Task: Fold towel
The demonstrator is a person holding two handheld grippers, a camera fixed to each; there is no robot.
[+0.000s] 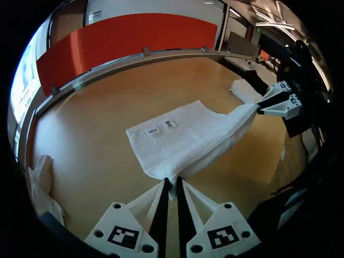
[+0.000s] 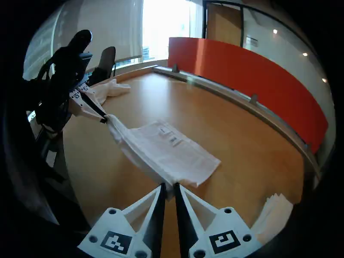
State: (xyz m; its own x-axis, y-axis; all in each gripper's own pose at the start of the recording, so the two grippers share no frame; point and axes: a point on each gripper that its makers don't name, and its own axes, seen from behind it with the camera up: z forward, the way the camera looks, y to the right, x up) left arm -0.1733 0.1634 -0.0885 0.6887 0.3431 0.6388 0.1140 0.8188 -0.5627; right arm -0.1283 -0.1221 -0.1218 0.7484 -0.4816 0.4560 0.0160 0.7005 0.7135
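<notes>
left gripper (image 1: 172, 184) and right gripper (image 2: 169, 188) both pinched narrow on towel (image 1: 185, 137) corners (tags facing up), towel stretched between them over table (image 1: 86, 142).

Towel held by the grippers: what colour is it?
White towel, best in left gripper view.

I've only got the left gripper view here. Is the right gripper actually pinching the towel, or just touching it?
Observer: In the right gripper view, the right gripper is shut on a corner of the towel, with cloth between both fingers.
Operator: Okay. What's behind my left gripper?
Observer: Beyond the left gripper, a dark chair stands at the table's far end, in front of a bright window.
</notes>
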